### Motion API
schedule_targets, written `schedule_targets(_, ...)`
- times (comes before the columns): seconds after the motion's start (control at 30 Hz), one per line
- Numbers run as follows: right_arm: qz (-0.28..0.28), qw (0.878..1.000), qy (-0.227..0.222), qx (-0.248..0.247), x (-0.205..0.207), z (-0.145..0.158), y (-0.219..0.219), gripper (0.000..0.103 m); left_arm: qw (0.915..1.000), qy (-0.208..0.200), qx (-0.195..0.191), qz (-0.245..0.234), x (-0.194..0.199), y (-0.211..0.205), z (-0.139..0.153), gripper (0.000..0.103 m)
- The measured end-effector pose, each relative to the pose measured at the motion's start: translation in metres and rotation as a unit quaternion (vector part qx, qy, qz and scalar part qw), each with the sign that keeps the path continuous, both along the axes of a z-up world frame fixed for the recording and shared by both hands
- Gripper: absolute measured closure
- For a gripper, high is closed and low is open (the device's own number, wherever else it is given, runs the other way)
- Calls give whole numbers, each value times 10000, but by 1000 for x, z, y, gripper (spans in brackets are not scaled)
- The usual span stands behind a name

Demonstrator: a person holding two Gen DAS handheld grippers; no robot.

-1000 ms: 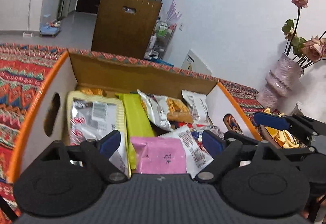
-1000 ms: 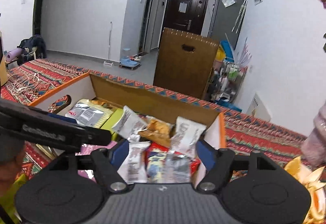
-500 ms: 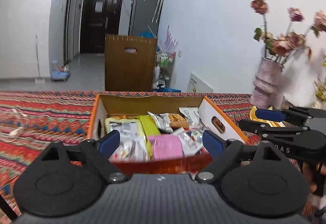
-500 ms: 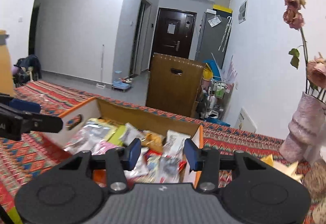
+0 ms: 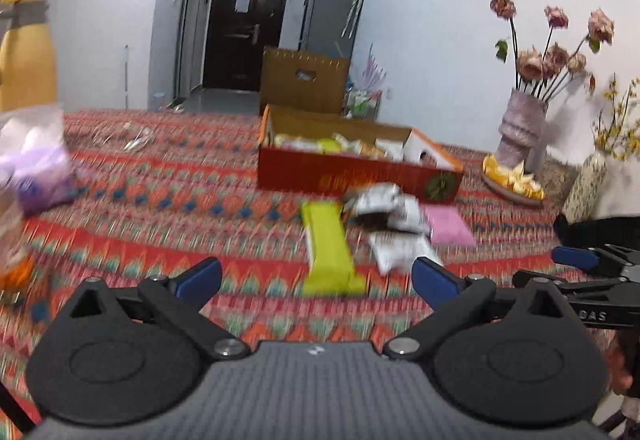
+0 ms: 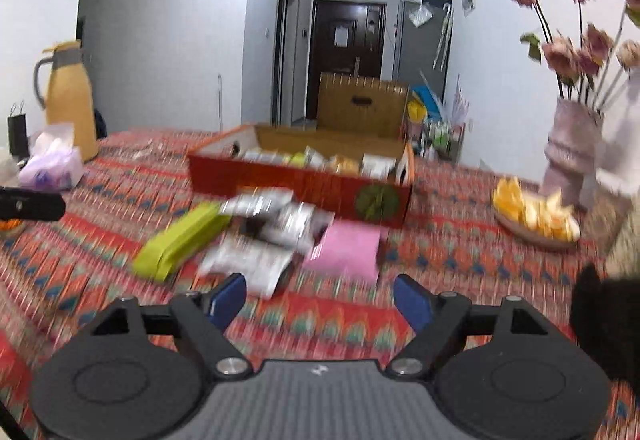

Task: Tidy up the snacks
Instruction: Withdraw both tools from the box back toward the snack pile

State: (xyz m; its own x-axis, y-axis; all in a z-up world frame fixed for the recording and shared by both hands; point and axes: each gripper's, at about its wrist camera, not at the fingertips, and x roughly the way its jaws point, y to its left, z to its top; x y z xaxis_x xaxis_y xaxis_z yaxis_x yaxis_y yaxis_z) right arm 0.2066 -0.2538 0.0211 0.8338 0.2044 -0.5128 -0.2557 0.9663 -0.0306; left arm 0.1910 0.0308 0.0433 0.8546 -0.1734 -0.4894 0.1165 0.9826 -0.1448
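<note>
A red cardboard box [image 5: 352,175] [image 6: 304,183] with several snack packets inside stands on the patterned tablecloth. In front of it lie a green packet [image 5: 328,256] [image 6: 180,240], silver-white packets [image 5: 388,215] [image 6: 272,228] and a pink packet [image 5: 448,228] [image 6: 348,248]. My left gripper [image 5: 316,276] is open and empty, well back from the packets. My right gripper [image 6: 320,300] is open and empty, just short of the silver and pink packets; it also shows in the left wrist view [image 5: 576,260]. Both views are motion-blurred.
A yellow thermos [image 6: 68,99] and a purple tissue pack [image 6: 52,163] stand at the left. A plate of orange peels [image 6: 536,215], a pink vase with dried roses [image 6: 572,155] and a second vase [image 5: 588,179] stand at the right. A brown carton [image 6: 360,103] is behind the table.
Both grippers have pulled back and away from above the box. The packets on the cloth in front of the box have come into view. The right jaws have widened.
</note>
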Motion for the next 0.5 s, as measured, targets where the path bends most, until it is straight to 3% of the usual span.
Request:
schedule_targets(0.1,121,9998,115,-114,-28,-12,2,23,9996,224,144,30,-19,2,-15,0)
schedule_targets(0.23,100,9996,212,-132,-51,-16,2,23,9990,432,35,-60,-36,2,-29,0)
schedule_targets(0.5,-24,9998,159,-85,-58,-15,-1,22,9992,351,152,-131,-44,-6,-25,0)
